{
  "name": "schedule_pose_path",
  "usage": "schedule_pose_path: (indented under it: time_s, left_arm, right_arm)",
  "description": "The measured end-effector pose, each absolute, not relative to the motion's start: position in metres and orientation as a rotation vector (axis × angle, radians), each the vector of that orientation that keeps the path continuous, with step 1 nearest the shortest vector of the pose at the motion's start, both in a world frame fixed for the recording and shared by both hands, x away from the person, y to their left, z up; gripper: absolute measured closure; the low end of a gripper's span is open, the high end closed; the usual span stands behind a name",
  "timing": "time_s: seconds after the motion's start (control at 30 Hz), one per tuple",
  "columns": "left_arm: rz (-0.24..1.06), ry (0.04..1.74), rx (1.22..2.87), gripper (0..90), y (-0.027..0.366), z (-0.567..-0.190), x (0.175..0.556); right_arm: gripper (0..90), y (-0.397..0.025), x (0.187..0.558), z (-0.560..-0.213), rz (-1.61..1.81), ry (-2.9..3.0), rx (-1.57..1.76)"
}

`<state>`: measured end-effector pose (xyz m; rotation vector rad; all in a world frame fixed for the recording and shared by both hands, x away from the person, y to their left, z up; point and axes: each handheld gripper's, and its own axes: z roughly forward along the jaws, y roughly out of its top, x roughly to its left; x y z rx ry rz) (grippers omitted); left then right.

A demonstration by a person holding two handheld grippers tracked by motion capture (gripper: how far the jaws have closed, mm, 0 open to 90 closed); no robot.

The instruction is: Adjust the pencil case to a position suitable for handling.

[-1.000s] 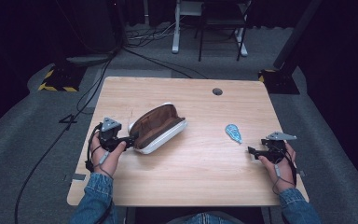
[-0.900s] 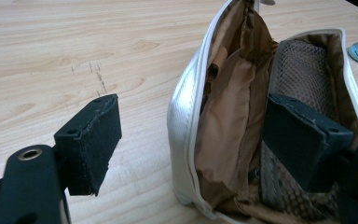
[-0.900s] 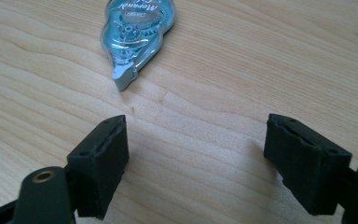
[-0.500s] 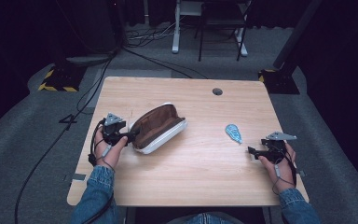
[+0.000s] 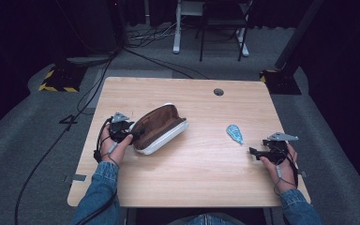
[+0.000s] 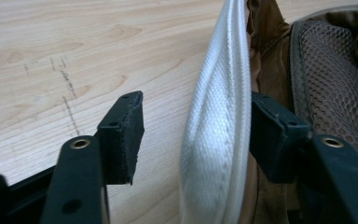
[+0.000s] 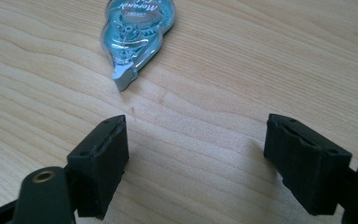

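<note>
Over the last second our left gripper (image 6: 193, 140) advanced toward 2 o'clock; its jaws, still apart, now straddled the white rim of the open pencil case (image 5: 161, 127), not clamped. Our right gripper (image 7: 196, 158) stayed parked, jaws apart, with the correction tape (image 7: 137, 30) lying at its 11 o'clock. A rim grasp seemed imminent.

On the worktop (image 5: 206, 173) an open pouch (image 5: 159, 128) lies left of centre, with a tape dispenser (image 5: 235, 133) well apart to its right. The left gripper (image 5: 133, 134) sits at the pouch's left end, its jaws astride the pouch's rim (image 6: 219, 140), one outside and one inside. The right gripper (image 5: 253, 151) rests near the right edge, just before the dispenser, its jaws spread over bare wood. A hole (image 5: 218, 92) lies behind, near the far edge.
</note>
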<state>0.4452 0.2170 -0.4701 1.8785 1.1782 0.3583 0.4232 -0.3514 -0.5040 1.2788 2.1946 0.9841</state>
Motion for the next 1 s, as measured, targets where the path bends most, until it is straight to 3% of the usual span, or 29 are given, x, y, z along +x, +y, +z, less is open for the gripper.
schedule_pose_path:
  time_s: [0.33, 0.5, 1.0]
  left_arm:
    - [0.28, 1.174, 1.919, 78.1, 0.2125, -0.4745, 0.4518]
    - [0.266, 1.166, 1.924, 82.4, 0.2119, -0.4743, 0.4508]
    - [0.214, 1.161, 1.901, 84.5, 0.2119, -0.468, 0.4476]
  right_arm:
    - [21.9, -0.3515, 0.4233, -0.504, 0.983, 2.195, 1.278]
    - [21.9, -0.3514, 0.4233, -0.504, 0.984, 2.195, 1.278]
    - [21.9, -0.3514, 0.4233, -0.504, 0.984, 2.195, 1.279]
